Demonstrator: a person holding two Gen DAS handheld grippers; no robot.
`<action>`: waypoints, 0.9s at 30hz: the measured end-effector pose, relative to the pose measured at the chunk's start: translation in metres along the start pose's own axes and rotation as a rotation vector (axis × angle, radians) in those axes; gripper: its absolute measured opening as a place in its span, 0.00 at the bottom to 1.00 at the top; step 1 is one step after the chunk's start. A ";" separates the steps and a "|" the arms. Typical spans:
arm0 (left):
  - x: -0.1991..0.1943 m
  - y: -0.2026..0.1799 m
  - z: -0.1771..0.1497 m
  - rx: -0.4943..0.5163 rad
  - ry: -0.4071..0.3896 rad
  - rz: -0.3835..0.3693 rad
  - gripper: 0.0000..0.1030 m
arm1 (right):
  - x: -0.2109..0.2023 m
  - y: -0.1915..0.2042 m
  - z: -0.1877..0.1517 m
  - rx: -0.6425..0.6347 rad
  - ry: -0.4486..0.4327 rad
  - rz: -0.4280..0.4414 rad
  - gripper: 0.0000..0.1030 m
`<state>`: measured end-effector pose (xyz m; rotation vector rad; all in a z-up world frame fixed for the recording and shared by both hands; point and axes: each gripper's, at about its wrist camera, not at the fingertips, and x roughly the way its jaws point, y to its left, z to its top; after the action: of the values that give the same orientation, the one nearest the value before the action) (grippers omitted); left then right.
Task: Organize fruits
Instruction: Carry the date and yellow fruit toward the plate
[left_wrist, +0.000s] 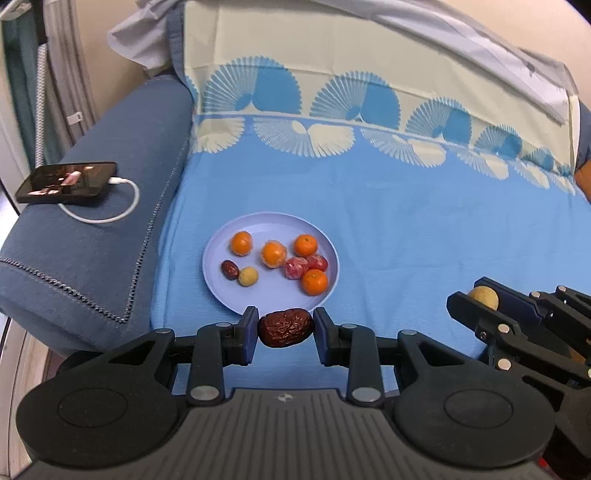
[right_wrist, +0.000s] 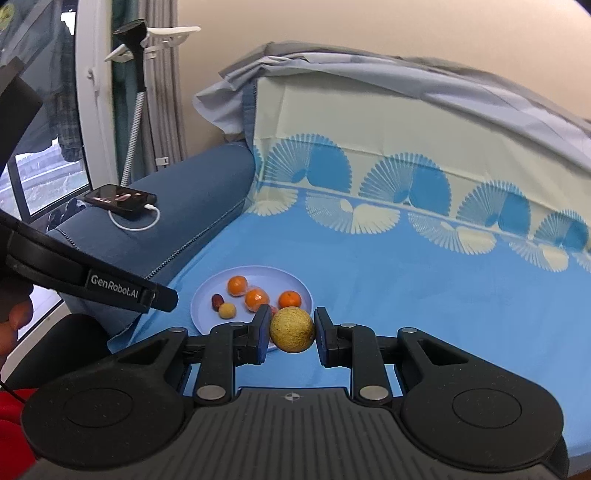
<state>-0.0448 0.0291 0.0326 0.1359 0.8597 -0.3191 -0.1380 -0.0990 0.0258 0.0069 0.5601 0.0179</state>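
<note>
A pale lilac plate lies on the blue sofa cover. It holds several small oranges, two red fruits, a dark date and a small tan round fruit. My left gripper is shut on a wrinkled dark red date, hanging just in front of the plate's near rim. My right gripper is shut on a tan round fruit, to the right of the plate.
A blue sofa armrest on the left carries a phone with a white cable. A cream and blue fan-patterned cloth covers the backrest. A window and a floor stand are at the far left.
</note>
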 end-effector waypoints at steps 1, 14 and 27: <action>-0.002 0.003 0.000 -0.007 -0.007 0.003 0.34 | -0.001 0.003 0.001 -0.011 -0.004 0.004 0.26; -0.010 0.013 -0.010 -0.046 -0.010 -0.016 0.34 | -0.009 0.013 0.000 -0.054 -0.027 0.004 0.26; 0.000 0.024 -0.011 -0.071 0.017 -0.019 0.34 | 0.003 0.016 0.001 -0.078 0.005 0.017 0.26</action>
<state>-0.0444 0.0544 0.0254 0.0651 0.8884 -0.3048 -0.1352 -0.0832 0.0252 -0.0640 0.5640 0.0567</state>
